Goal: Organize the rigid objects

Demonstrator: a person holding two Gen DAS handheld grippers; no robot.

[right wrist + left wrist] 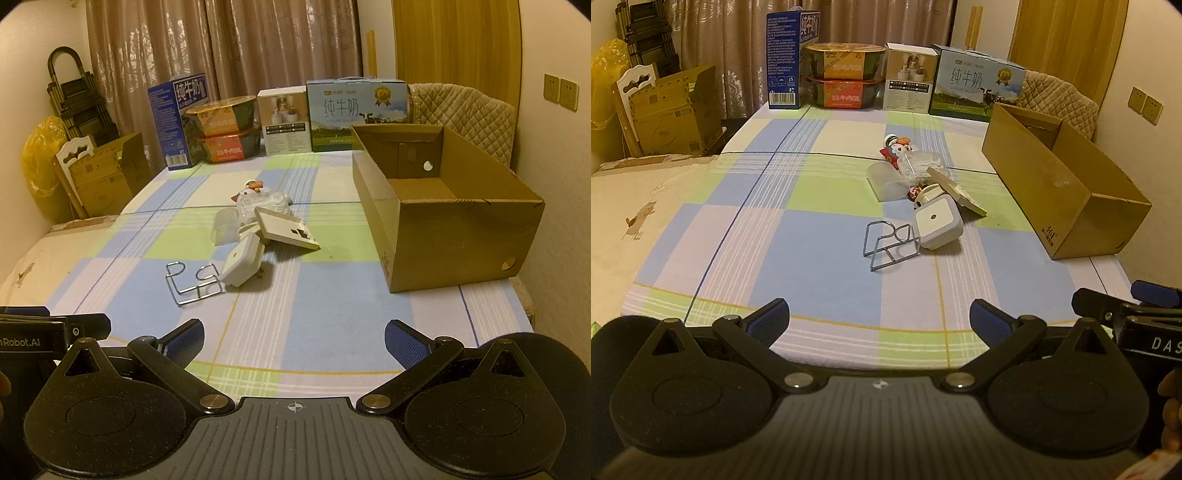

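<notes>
Both the left gripper (pixel 879 317) and right gripper (pixel 293 339) hover with fingers wide and empty, ready to choose. The jumbled pile, wire rack (pixel 194 282) and white plug-in adapter (pixel 242 264) nearest, lies mid-desk beside the open, apparently empty cardboard box (pixel 458 240), probably their destination.

A loose cluster lies mid-bench on the checked cloth: a bent wire rack (pixel 891 242) nearest, touching a white square plug-in unit (pixel 938 221); behind, a tilted beige switch plate (pixel 286 232), a translucent cup (pixel 884 182) on its side, a small figurine (pixel 895 147). The open cardboard box (pixel 454 236) stands to the right.
</notes>
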